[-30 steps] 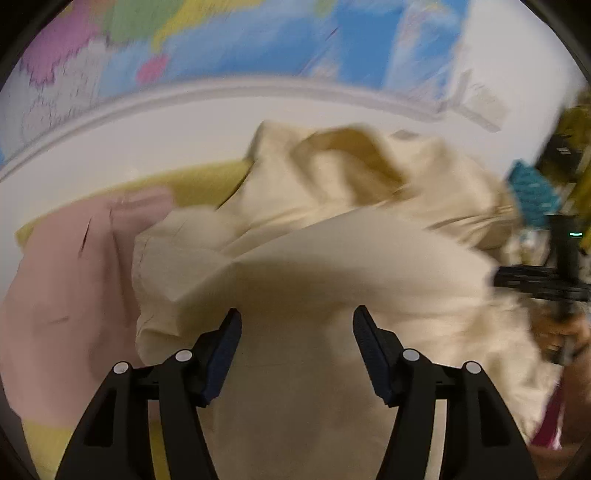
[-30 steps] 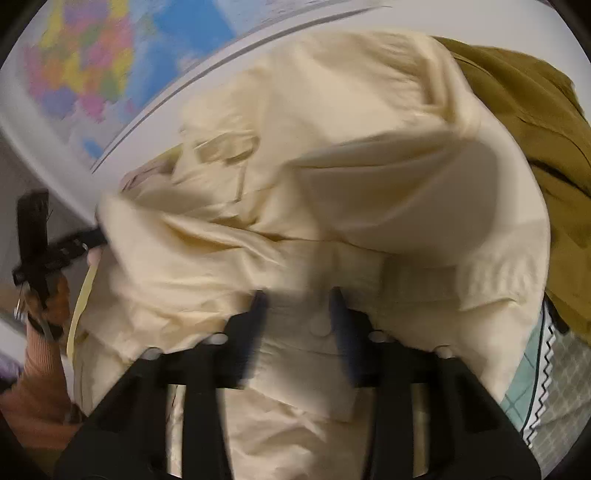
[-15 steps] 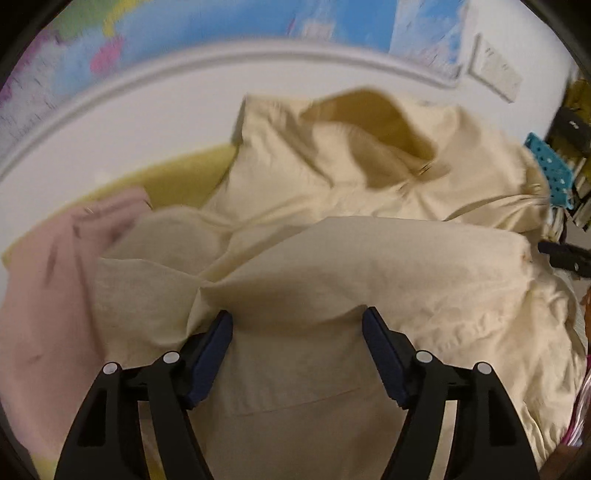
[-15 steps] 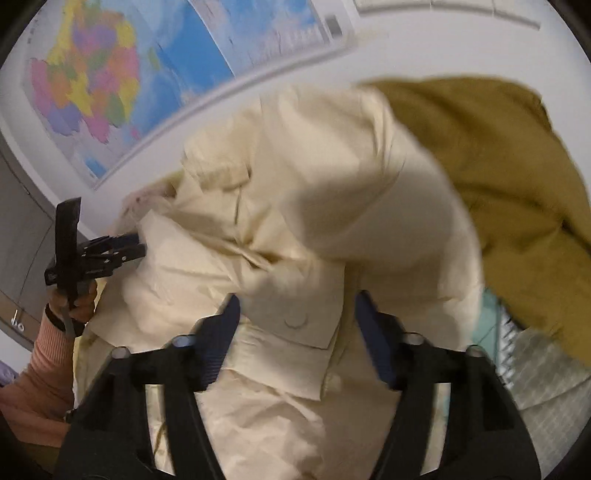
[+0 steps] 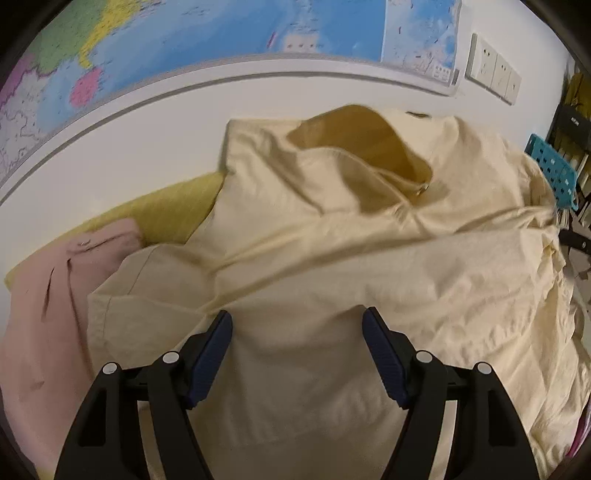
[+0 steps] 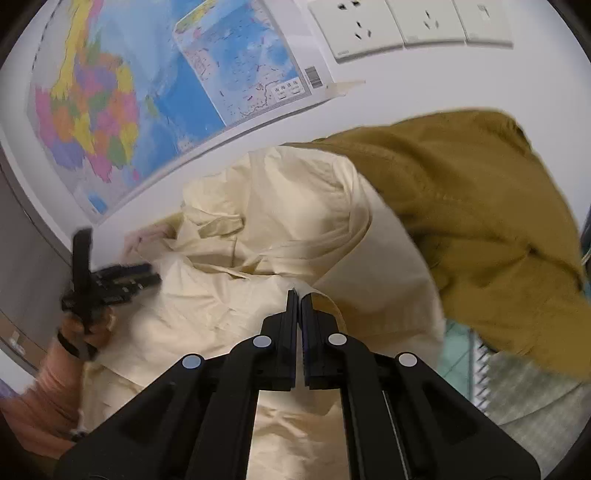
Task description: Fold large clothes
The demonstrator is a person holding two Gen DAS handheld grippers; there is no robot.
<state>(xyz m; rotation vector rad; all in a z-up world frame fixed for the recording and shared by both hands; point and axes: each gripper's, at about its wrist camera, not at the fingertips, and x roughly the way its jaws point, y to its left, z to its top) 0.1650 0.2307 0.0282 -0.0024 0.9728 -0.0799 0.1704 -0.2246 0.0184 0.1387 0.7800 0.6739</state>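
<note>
A large cream garment (image 5: 332, 258) lies crumpled in a heap, its collar opening toward the wall. My left gripper (image 5: 297, 332) hovers just over its near part, jaws wide open, cloth beneath them but not pinched. In the right wrist view the same garment (image 6: 229, 295) spreads to the left. My right gripper (image 6: 299, 295) is shut on a raised fold of it, and a strip of cream cloth curls out at the tips. The left gripper (image 6: 151, 273) shows there too, held by a hand in an orange sleeve at the garment's left edge.
A mustard jacket (image 6: 480, 221) lies against the cream garment's right side. A pink garment (image 5: 44, 314) and a yellow cloth (image 5: 166, 214) lie to the left. A wall map (image 5: 221, 37) and sockets (image 6: 369, 26) are behind. A teal basket (image 5: 554, 166) stands at the right.
My right gripper opened over the cream garment, then shut on a fold and lifted back. My left gripper stayed open and slid lower over the cloth.
</note>
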